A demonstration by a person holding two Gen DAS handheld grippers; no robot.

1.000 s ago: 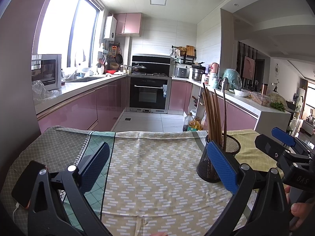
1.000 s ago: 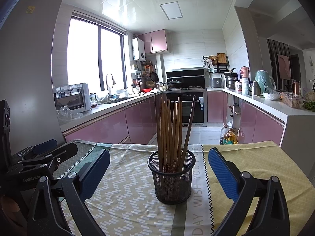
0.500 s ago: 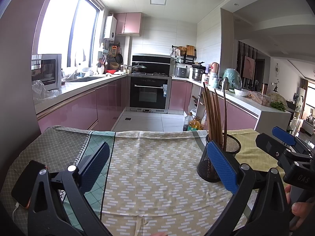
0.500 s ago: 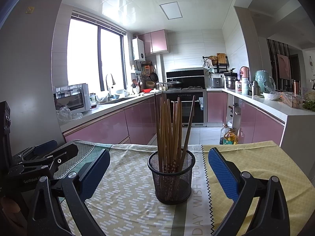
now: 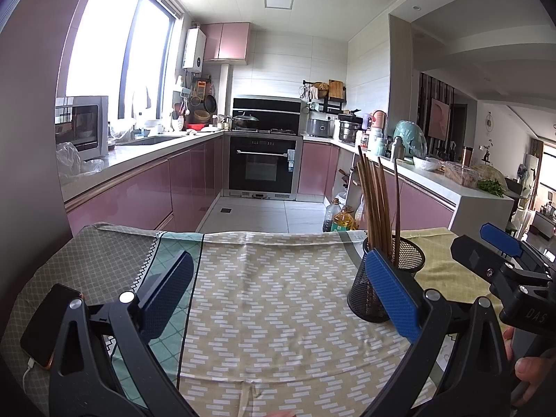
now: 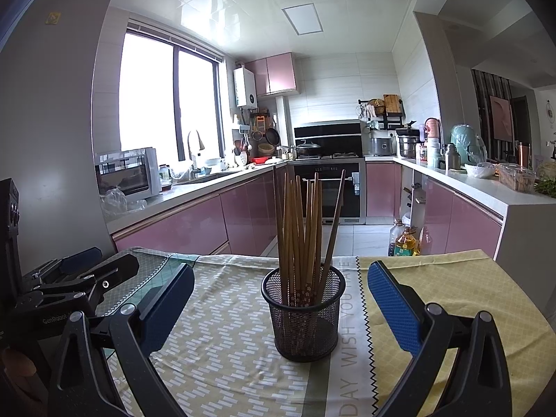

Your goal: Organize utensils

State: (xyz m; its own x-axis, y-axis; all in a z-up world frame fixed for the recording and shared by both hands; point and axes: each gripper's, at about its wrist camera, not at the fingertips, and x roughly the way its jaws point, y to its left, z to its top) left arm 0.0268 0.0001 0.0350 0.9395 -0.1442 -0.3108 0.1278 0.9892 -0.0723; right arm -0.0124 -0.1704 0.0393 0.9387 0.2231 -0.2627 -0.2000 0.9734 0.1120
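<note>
A black mesh cup (image 6: 305, 316) stands upright on the patterned tablecloth (image 6: 226, 330), holding several wooden chopsticks (image 6: 302, 229). It sits straight ahead of my right gripper (image 6: 278, 299), which is open and empty, its blue pads a little short of the cup on either side. In the left wrist view the cup (image 5: 368, 299) and chopsticks (image 5: 377, 205) are at the right, partly behind my right-hand pad. My left gripper (image 5: 278, 292) is open and empty over the cloth.
A phone (image 5: 45, 326) on a cable lies at the table's left edge. The far table edge drops to the kitchen floor, where oil bottles (image 6: 405, 241) stand. The other gripper shows at each view's side, at the right in the left wrist view (image 5: 500, 264).
</note>
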